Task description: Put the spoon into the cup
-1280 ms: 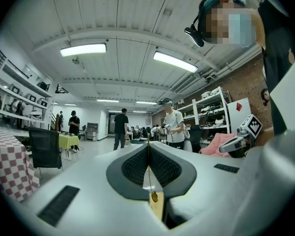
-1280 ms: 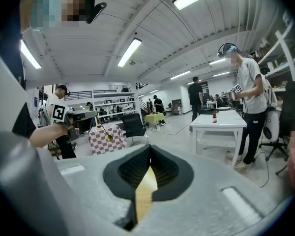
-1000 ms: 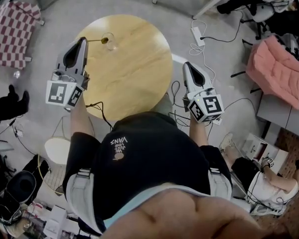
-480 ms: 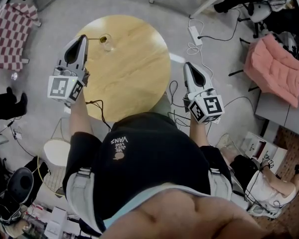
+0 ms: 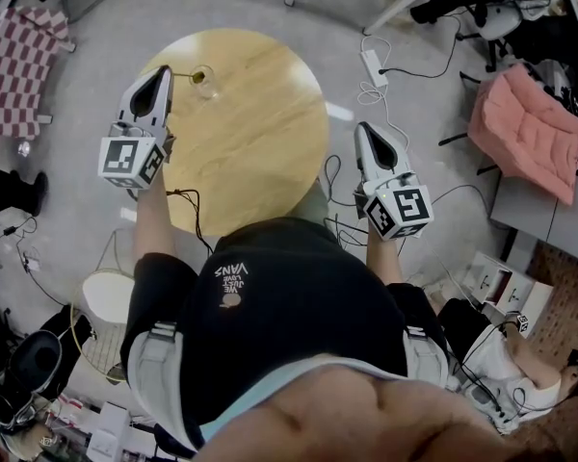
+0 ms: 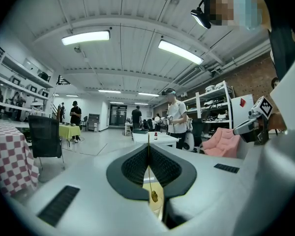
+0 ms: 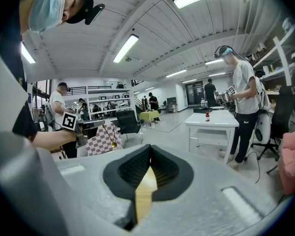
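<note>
Jaws of the left gripper (image 5: 161, 75) are closed on the thin handle of a gold spoon (image 5: 183, 76), which the left gripper view shows running as a fine line between the ribbed pads down to its small bowl (image 6: 154, 196). From the head view the spoon sticks out sideways from the gripper's tip, low over the far left part of the round wooden counter (image 5: 255, 138). Its far end reaches the small clear cup (image 5: 208, 82) that stands upright near the counter's far edge. Whether the bowl is inside the cup or only at its rim cannot be told. The right gripper view catches the same spoon (image 7: 110, 136) slanting downward from the left gripper's tip. The right gripper (image 5: 367, 129) is held well apart from the cup, just beyond the counter's right edge and above the grey floor. Its jaws are pressed together with nothing between them, and a strip of the wooden counter (image 7: 145, 193) shows through the gap below the pads. A checked cloth (image 5: 14, 61) lies off to the far left, and a pink cushion (image 5: 525, 128) sits off to the right.
</note>
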Demonstrator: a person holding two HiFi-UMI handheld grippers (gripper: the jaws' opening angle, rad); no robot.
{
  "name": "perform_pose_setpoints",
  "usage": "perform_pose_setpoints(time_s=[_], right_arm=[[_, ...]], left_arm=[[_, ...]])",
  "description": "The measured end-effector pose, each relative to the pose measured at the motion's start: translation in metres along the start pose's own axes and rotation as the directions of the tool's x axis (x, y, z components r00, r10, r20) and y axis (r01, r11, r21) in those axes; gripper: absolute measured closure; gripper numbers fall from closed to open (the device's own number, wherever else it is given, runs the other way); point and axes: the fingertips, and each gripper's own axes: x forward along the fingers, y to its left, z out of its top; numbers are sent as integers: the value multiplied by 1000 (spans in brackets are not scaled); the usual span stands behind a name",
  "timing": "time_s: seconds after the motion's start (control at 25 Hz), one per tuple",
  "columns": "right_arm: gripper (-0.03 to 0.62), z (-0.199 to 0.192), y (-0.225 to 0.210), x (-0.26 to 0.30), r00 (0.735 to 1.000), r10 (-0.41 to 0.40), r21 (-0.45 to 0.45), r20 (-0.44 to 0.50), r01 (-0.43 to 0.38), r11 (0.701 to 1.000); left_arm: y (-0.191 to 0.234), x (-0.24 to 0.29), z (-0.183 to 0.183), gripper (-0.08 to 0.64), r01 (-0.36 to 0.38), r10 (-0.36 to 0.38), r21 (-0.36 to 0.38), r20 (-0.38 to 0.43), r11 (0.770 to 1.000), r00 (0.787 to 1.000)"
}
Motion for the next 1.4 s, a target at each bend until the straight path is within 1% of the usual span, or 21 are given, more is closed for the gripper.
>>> perform_pose_setpoints(time_s=[0.36,0.88,1.16,1.4], right_arm=[[594,1,-1,1,1000,-4,-2,-8,4,1000],[594,-1,2,10,1000,-4,-5,-19,3,1000],[594,-6,0,12,1000,-9,-4,-23,9,1000],[594,-2,-2,13,1000,-8,-2,-27,8,1000]], left_arm=[[5,11,-25,555,-5,4,-27,-42,1000,999],[16,27,-50,555,0,-3,-37,-90,999,996],[19,36,-73,555,-1,-6,-56,-125,998,992],[18,44,-81,555,2,-13,-68,-153,998,988]])
